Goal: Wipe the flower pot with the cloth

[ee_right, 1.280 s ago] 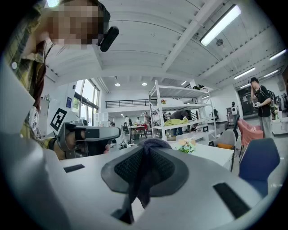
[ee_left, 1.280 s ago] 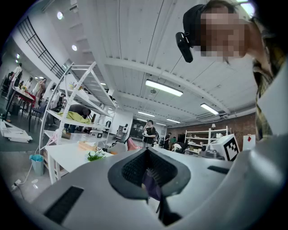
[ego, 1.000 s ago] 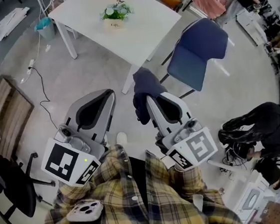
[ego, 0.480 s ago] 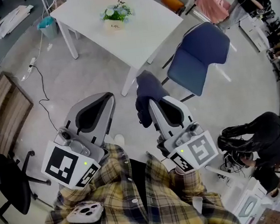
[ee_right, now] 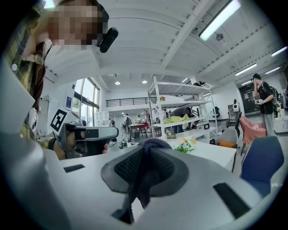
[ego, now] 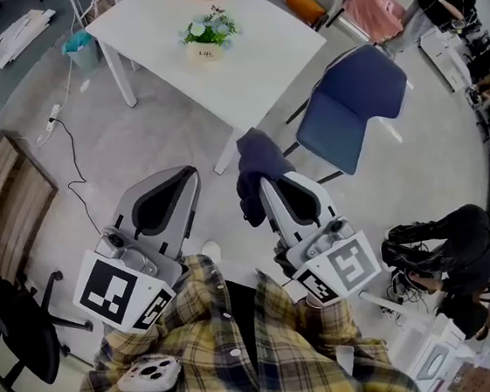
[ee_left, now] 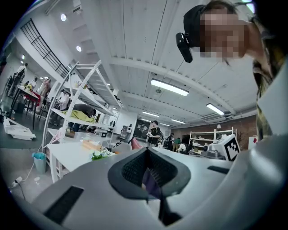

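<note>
A small cream flower pot [ego: 206,47] with green and white flowers stands on the white table [ego: 255,53] ahead of me; it is also the flower pot [ee_left: 100,154] and the flower pot [ee_right: 185,144] in the two gripper views. My right gripper [ego: 262,180] is shut on a dark blue cloth [ego: 256,159], which drapes over its tips as the cloth [ee_right: 143,177]. My left gripper [ego: 188,173] is shut with nothing in it, beside the right one. Both are held level over the floor, well short of the table.
A blue chair [ego: 349,104] stands at the table's near right corner. A black office chair [ego: 15,335] and a wooden panel [ego: 5,214] are at my left, with a cable [ego: 72,162] on the floor. A person in black [ego: 452,237] crouches at right.
The table and pot have drawn slightly nearer in the head view as both grippers moved forward together. The cloth stays clamped in the right gripper.
</note>
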